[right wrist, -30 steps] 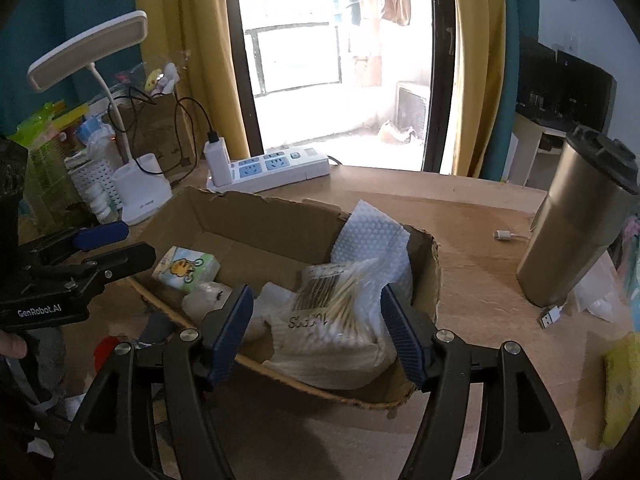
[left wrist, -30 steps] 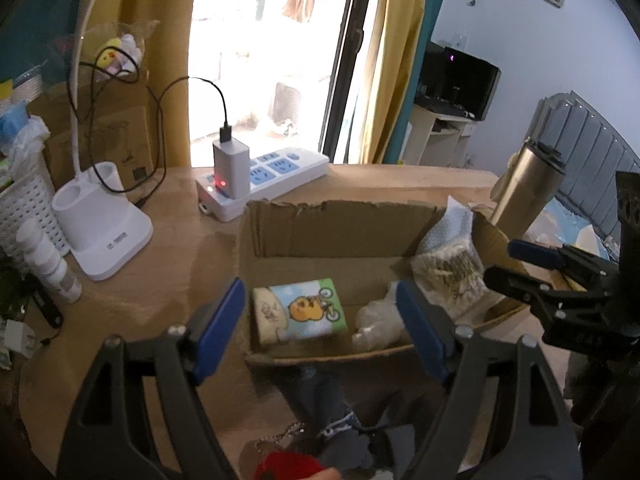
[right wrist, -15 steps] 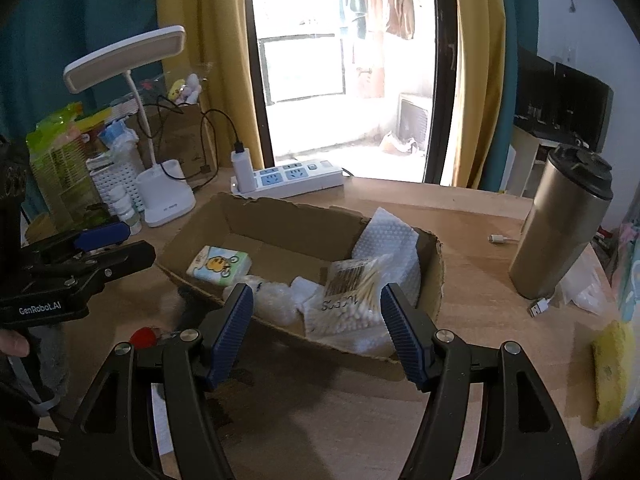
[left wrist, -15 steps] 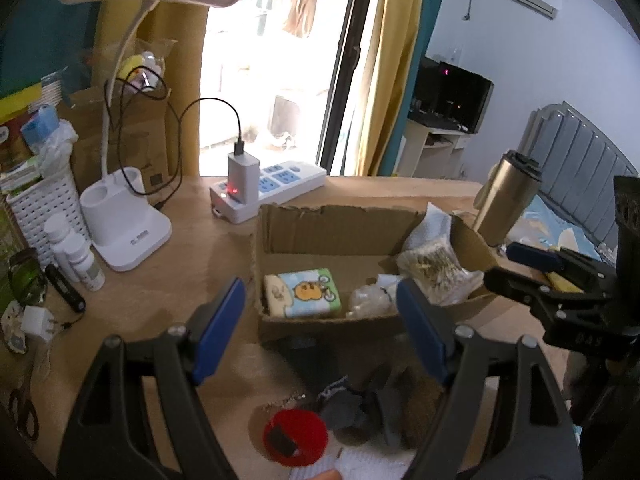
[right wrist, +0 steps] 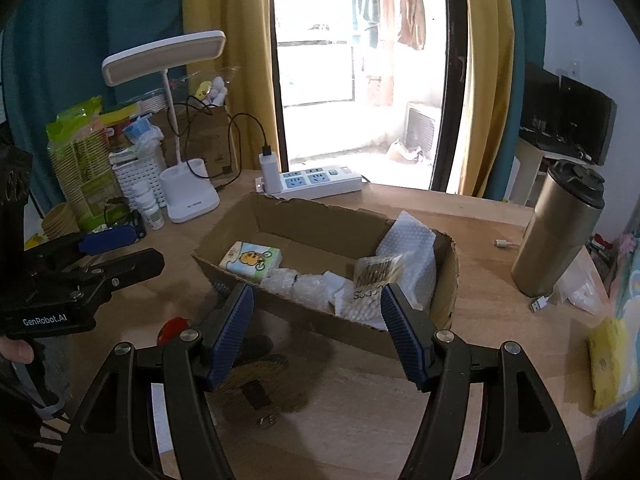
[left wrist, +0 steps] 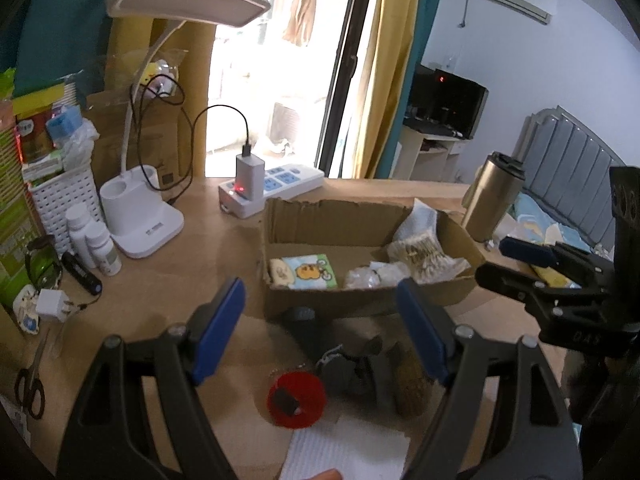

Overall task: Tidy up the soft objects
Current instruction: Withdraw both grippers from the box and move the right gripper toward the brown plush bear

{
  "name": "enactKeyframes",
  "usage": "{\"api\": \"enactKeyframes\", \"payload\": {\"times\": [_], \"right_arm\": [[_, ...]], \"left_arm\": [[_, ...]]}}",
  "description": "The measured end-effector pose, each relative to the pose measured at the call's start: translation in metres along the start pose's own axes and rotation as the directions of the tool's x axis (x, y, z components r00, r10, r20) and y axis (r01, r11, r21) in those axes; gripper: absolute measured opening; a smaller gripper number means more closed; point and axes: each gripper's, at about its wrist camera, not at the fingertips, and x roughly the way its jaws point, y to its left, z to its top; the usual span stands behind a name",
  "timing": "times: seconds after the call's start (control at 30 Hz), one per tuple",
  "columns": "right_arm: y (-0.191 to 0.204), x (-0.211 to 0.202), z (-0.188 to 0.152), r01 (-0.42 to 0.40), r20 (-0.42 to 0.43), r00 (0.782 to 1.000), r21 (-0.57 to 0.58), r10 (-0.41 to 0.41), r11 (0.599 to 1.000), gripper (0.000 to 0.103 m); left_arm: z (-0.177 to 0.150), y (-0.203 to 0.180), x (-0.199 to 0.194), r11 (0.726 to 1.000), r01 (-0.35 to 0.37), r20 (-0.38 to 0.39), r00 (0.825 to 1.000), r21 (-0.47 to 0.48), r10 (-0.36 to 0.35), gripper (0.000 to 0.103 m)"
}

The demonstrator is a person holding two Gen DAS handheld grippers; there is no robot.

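A cardboard box (left wrist: 280, 220) (right wrist: 448, 280) on the wooden desk holds a tissue pack with a cartoon print (left wrist: 306, 272) (right wrist: 252, 260), crumpled plastic wrap (left wrist: 368, 276) (right wrist: 304, 284), a bag of cotton swabs (left wrist: 420, 254) (right wrist: 372, 284) and white bubble wrap (right wrist: 408, 240). In front of the box lie dark grey and brown soft items (left wrist: 360, 368) (right wrist: 256, 384), a red round piece (left wrist: 296, 400) and a white cloth (left wrist: 348, 452). My left gripper (left wrist: 320, 340) is open and empty above these. My right gripper (right wrist: 316, 336) is open and empty before the box.
A white desk lamp (left wrist: 140, 216), power strip with charger (left wrist: 272, 188), pill bottles (left wrist: 94, 240), white basket (left wrist: 64, 196) and scissors (left wrist: 28, 388) stand left. A steel tumbler (right wrist: 556, 232) and a yellow sponge (right wrist: 608, 364) are right.
Both grippers have pulled back and up from the box. The box looks smaller and farther, and the soft items, red piece and white cloth in front of it have come into view.
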Motion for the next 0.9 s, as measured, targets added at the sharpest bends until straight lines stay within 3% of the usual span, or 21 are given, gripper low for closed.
{"api": "enactKeyframes", "payload": {"times": [0.2,0.27,0.47,0.9], "right_arm": [[0.009,-0.005,-0.006,-0.001,-0.002,1.000,-0.006,0.001,1.000,0.070],[0.011,-0.007,-0.009,-0.002,-0.004,1.000,-0.007,0.002,1.000,0.070],[0.019,-0.008,-0.019,-0.010,-0.018,1.000,-0.005,0.010,1.000,0.070],[0.032,0.001,-0.042,-0.053,-0.064,0.997,-0.007,0.053,0.999,0.071]], "left_arm": [[-0.009,0.002,-0.011,1.000,-0.001,0.004,1.000,-0.012,0.001,0.081],[-0.012,0.002,-0.014,1.000,0.004,0.000,1.000,-0.012,-0.004,0.088],[-0.026,0.000,-0.026,1.000,0.024,0.011,1.000,-0.004,-0.024,0.089],[-0.060,0.002,-0.027,0.999,0.012,-0.052,0.999,-0.033,-0.014,0.090]]}}
